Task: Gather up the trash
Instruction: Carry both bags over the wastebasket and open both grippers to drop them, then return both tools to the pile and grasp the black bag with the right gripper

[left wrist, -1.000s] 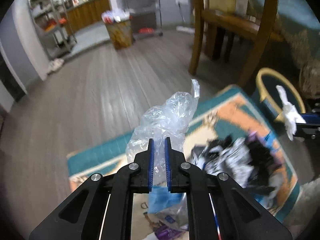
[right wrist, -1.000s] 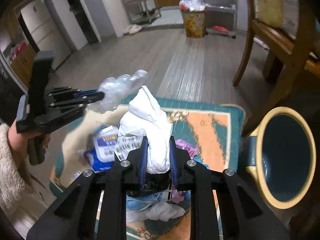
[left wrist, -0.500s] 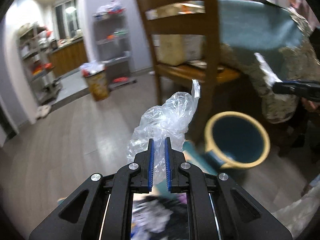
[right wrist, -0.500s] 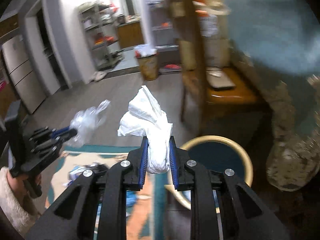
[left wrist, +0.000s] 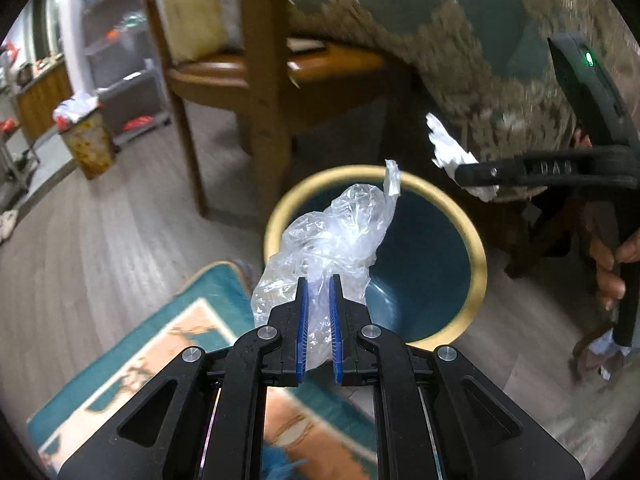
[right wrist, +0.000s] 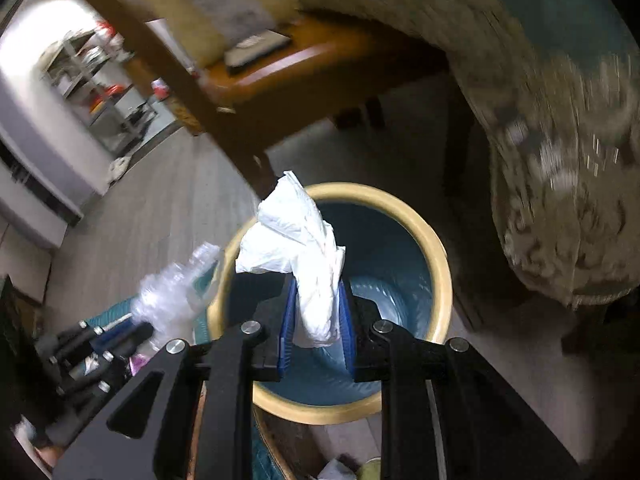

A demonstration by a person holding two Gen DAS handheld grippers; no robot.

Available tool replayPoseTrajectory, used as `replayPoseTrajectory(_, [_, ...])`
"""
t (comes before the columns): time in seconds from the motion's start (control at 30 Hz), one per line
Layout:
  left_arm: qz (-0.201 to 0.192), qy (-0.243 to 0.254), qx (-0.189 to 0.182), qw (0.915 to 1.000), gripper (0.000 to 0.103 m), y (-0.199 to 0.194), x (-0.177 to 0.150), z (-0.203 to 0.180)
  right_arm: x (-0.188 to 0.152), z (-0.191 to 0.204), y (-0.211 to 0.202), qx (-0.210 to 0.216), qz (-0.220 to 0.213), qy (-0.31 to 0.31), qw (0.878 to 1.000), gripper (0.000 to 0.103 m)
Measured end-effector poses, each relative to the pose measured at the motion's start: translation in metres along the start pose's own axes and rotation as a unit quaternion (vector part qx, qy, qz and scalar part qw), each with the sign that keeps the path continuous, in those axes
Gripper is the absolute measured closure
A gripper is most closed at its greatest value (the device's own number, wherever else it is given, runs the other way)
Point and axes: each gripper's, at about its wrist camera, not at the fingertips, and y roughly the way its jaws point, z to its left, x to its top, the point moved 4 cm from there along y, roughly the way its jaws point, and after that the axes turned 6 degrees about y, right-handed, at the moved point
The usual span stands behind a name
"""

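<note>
Nearest in the left wrist view, the left tongs (left wrist: 319,332) are clamped on a crumpled clear plastic bag (left wrist: 332,240), pinched low so that most of it stands up ahead of the blue pads (left wrist: 303,332); a thin film gives no firm body to grip, so a tight squeeze near its base looks like the way to keep it from slipping. In the right wrist view the right tongs (right wrist: 318,332) grip a wad of white paper (right wrist: 304,248) the same way, its bulk filling the gap and its loose end rising above the tips.

Just beyond both loads lies the round bin (left wrist: 476,248), teal inside with a pale yellow rim, standing on the wooden floor (left wrist: 100,232) at the edge of a teal and orange rug (left wrist: 192,320). Both tongs tilt downward toward its mouth, which suggests each piece is being lined up to fall inside when let go. The paper hangs over the opening; the bag sits nearer the rim's close edge.

Farther off stand a wooden chair (left wrist: 264,80) and a cloth-draped surface (left wrist: 500,80). A second, fuller bin (left wrist: 86,140) sits far back.
</note>
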Motion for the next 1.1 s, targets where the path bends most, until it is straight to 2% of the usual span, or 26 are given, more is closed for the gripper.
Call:
replayPoseTrajectory(0.17, [0.004,0.01,-0.007,0.9999,0.092,0.027,0.005,-0.014,-0.003,-0.014,0.017,-0.019,0.017,-0.005,1.0,0.084])
replayPoseTrajectory(0.27, [0.001,0.007,-0.001,1.0,0.092,0.037,0.01,-0.015,-0.003,-0.012,0.022,-0.012,0.017,-0.002,1.0,0.083])
replayPoseTrajectory(0.33, [0.001,-0.001,-0.006,1.0,0.082,0.04,0.009,-0.013,-0.001,-0.003,0.024,-0.011,0.013,-0.015,1.0,0.077])
replayPoseTrajectory(0.37, [0.001,-0.002,-0.006,1.0,0.076,0.041,0.008,-0.012,0.001,0.001,0.026,-0.016,0.011,-0.023,1.0,0.07])
replayPoseTrajectory(0.47, [0.001,0.005,0.007,1.0,0.059,0.039,0.008,-0.009,0.001,0.005,0.029,-0.024,0.007,-0.036,0.999,0.059])
replayPoseTrajectory(0.5, [-0.001,0.004,0.009,0.9999,0.058,0.037,0.007,-0.006,0.004,0.003,0.031,-0.025,0.006,-0.036,0.999,0.057])
replayPoseTrajectory(0.6, [-0.004,-0.003,0.013,0.9999,0.057,0.027,0.005,0.001,0.006,0.008,0.029,-0.028,-0.002,-0.039,0.999,0.046])
replayPoseTrajectory(0.67, [-0.009,-0.006,0.019,0.9998,0.052,0.017,0.003,0.006,0.009,0.009,0.024,-0.028,-0.008,-0.043,0.999,0.043])
replayPoseTrajectory(0.73, [-0.016,-0.006,0.027,0.9995,0.048,0.005,0.001,0.012,0.01,0.014,0.018,-0.028,-0.018,-0.048,0.998,0.034])
replayPoseTrajectory(0.8, [-0.024,-0.012,0.033,0.9991,0.039,-0.011,-0.002,0.019,0.01,0.019,0.011,-0.026,-0.027,-0.054,0.998,0.022])
replayPoseTrajectory(0.9, [-0.043,-0.025,0.051,0.9975,0.024,-0.045,-0.009,0.033,0.006,0.034,-0.006,-0.008,-0.046,-0.067,0.997,0.01])
replayPoseTrajectory(0.97, [-0.051,-0.029,0.063,0.9963,0.021,-0.064,-0.014,0.041,0.001,0.045,-0.018,-0.002,-0.059,-0.081,0.995,0.006])
replayPoseTrajectory(1.1, [-0.066,-0.044,0.093,0.9925,0.014,-0.107,-0.03,0.059,-0.01,0.069,-0.038,0.016,-0.076,-0.091,0.993,0.006])
